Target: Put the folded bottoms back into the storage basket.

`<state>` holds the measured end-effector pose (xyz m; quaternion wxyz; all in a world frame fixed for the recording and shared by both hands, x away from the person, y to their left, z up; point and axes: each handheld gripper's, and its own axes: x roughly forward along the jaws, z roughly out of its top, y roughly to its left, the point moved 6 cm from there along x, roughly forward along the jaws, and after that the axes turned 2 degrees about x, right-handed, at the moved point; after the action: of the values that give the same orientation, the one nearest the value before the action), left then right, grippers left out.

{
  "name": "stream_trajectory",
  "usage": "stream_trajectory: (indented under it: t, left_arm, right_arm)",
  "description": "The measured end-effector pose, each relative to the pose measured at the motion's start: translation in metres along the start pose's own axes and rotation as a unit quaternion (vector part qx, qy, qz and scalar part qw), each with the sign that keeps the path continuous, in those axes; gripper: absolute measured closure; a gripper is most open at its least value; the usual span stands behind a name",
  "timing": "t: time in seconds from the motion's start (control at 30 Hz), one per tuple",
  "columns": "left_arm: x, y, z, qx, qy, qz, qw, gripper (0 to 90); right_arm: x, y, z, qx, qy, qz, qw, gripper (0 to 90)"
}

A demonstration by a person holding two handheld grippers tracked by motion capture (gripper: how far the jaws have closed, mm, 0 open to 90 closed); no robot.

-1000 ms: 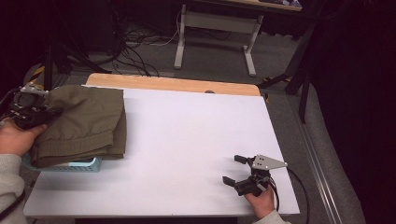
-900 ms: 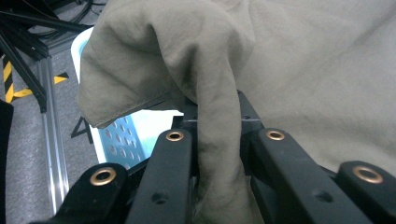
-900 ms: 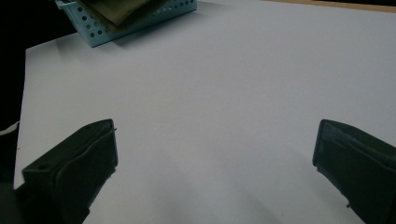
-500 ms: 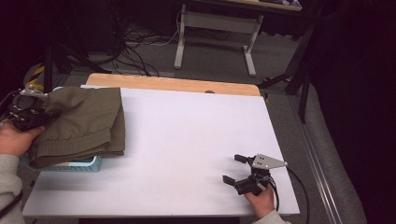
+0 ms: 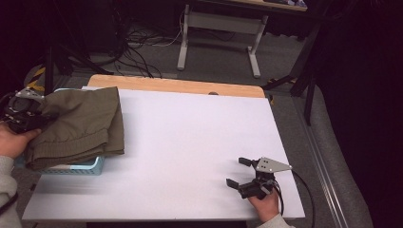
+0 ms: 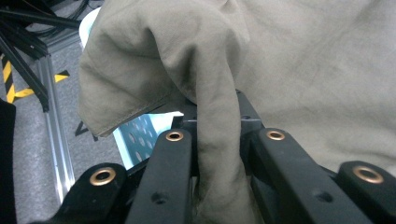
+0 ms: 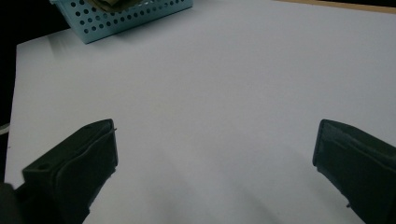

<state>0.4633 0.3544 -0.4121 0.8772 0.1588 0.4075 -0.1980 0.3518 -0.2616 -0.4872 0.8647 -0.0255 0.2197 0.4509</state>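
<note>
— Left gripper view first: what is the left tool [image 6: 217,186] doing?
— Its two black jaws are pressed together on a fold of one olive-green garment [image 6: 299,70], which runs up between them and spreads out beyond. Under the cloth a bit of pale blue perforated basket [image 6: 140,140] shows.

— And from the high view?
— The left tool [image 5: 45,118] sits at the worktop's left edge, in the person's left hand [image 5: 14,140], with the garment [image 5: 81,126] draped over the one light blue basket [image 5: 81,167]. The basket stands on the worktop [image 5: 190,137] at its left edge, and the cloth hangs over its near and right rims. I count one garment and one basket.

— The other tool?
— The right tool [image 5: 237,172] rests near the worktop's near right corner, held in the right hand [image 5: 263,204]. Its two jaws stand wide apart with nothing between them. In the right gripper view the same two jaws rise at either side of bare white worktop [image 7: 210,116], and the basket [image 7: 126,16] lies well apart from them at the far corner, a scrap of cloth inside it.

— So two tools, one clamped, one apart?
— Yes: left clamped on the garment, right spread over the bare surface.
</note>
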Motion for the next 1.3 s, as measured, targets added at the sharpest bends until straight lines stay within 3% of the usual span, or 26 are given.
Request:
stream_trajectory:
  t: [0.73, 0.9, 1.3]
  left_arm:
    - [-0.001, 0.007, -0.003, 0.043, 0.009, 0.014, 0.9989, 80.7]
    - [0.000, 0.011, -0.004, 0.040, 0.008, 0.020, 0.9990, 80.7]
    - [0.014, 0.007, -0.010, 0.029, 0.011, 0.007, 0.9995, 80.5]
  right_arm:
    - [0.000, 0.001, -0.001, -0.007, 0.002, -0.007, 1.0000, 0.3]
    - [0.000, 0.001, -0.001, -0.007, 0.003, -0.008, 0.9999, 0.3]
    - [0.001, 0.001, -0.001, -0.007, 0.003, -0.007, 0.9999, 0.3]
